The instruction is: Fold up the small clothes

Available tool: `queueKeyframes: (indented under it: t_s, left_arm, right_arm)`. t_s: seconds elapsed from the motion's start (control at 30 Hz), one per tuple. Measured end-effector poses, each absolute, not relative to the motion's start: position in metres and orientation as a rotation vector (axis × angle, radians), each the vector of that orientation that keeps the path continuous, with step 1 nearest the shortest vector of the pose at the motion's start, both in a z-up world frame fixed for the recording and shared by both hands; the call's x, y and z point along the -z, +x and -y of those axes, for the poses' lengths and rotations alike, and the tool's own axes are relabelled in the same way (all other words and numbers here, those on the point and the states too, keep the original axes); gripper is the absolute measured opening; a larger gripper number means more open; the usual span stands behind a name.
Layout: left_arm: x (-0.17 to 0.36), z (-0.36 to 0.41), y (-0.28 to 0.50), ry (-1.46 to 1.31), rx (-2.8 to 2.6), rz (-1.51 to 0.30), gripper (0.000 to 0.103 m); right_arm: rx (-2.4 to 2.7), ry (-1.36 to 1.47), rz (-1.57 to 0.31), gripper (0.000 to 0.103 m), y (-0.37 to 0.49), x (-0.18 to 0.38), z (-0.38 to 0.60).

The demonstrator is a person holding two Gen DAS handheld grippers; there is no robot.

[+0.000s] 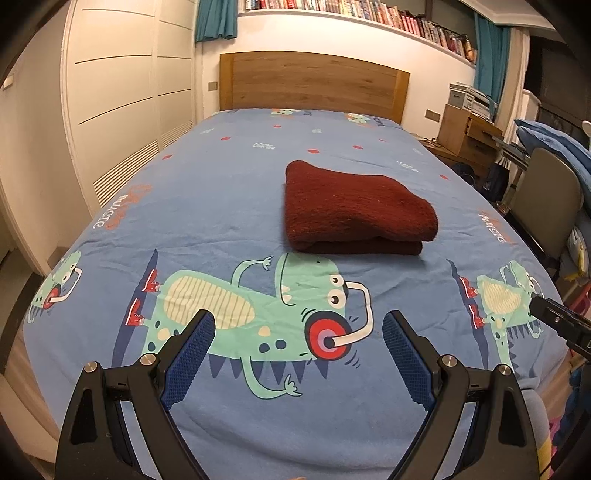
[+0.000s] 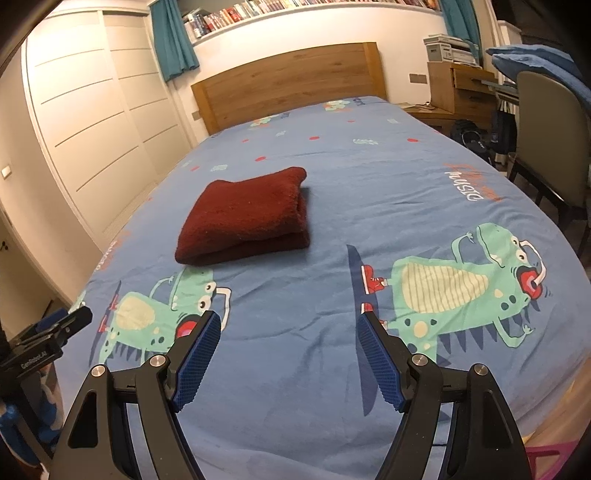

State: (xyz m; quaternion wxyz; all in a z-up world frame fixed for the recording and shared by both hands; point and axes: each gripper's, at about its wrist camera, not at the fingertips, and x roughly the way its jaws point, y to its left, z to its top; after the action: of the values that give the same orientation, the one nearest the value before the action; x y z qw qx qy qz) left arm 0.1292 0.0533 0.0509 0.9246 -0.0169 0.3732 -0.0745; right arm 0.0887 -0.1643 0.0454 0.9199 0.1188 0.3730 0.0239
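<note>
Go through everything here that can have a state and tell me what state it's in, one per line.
Red garment: folded, lying flat on the bed, untouched.
Bedsheet: spread over the bed, lightly wrinkled.
Left tongs: open, empty, above the sheet.
Right tongs: open, empty, above the sheet.
Curtains: drawn aside.

We see a bed (image 1: 229, 192) covered by a blue sheet (image 1: 207, 221) printed with green cartoon monsters, red dots and orange lettering. On it, near the middle, lies a folded dark red garment (image 1: 351, 210), its layers stacked flat against the sheet.
</note>
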Motion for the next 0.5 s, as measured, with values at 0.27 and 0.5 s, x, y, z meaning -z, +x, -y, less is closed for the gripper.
queueKeyframes:
  t_s: [0.27, 0.5]
  left_arm:
    - [-0.045, -0.049, 0.13, -0.02, 0.16, -0.758, 0.09]
    - [-0.04, -0.047, 0.132, -0.012, 0.153, -0.762, 0.09]
  right_arm:
    - [-0.021, 0.225, -0.781, 0.078, 0.086, -0.037, 0.169]
    - [0.011, 0.229, -0.788, 0.08, 0.087, -0.03, 0.176]
